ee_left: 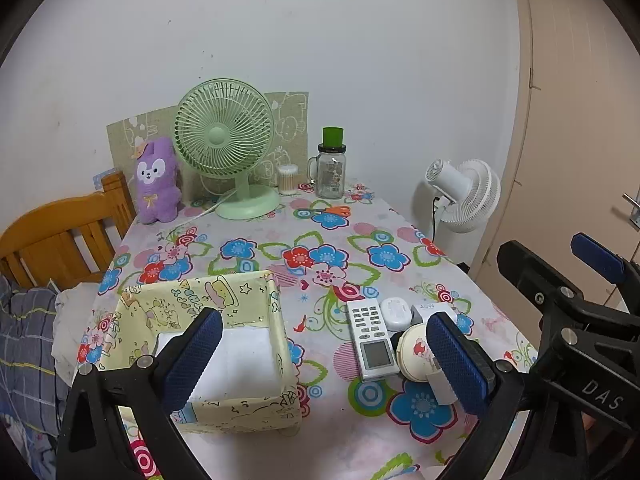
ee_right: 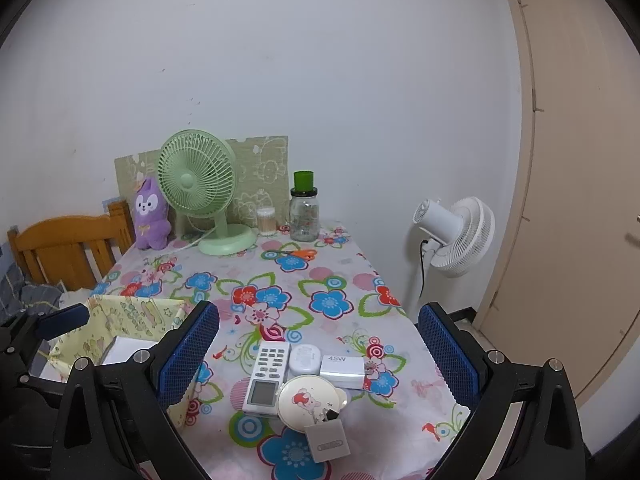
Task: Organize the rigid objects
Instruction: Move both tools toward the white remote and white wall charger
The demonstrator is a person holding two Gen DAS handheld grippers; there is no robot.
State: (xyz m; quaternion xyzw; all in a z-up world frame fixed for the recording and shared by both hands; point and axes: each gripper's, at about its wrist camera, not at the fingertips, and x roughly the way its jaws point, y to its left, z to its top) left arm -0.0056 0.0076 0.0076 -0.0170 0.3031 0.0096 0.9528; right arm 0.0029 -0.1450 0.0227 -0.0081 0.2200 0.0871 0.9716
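A white remote control [ee_right: 267, 377], a white earbud case [ee_right: 305, 359], a white 45W charger [ee_right: 343, 369], a round cream compact with a cartoon print [ee_right: 311, 400] and a small grey square block [ee_right: 327, 439] lie clustered on the flowered tablecloth. The remote [ee_left: 372, 340] and compact [ee_left: 416, 354] also show in the left wrist view. A pale yellow fabric box [ee_left: 224, 308] stands to their left, white inside. My left gripper [ee_left: 324, 360] is open and empty above the box's right side. My right gripper [ee_right: 318, 360] is open and empty above the cluster.
At the table's back stand a green desk fan [ee_left: 226, 148], a purple plush [ee_left: 157, 182], a cotton swab jar [ee_left: 288, 179], a glass jar with green lid [ee_left: 331, 168] and orange scissors [ee_left: 330, 211]. A white floor fan [ee_left: 464, 196] and a door are right; a wooden bed frame [ee_left: 60, 232] left.
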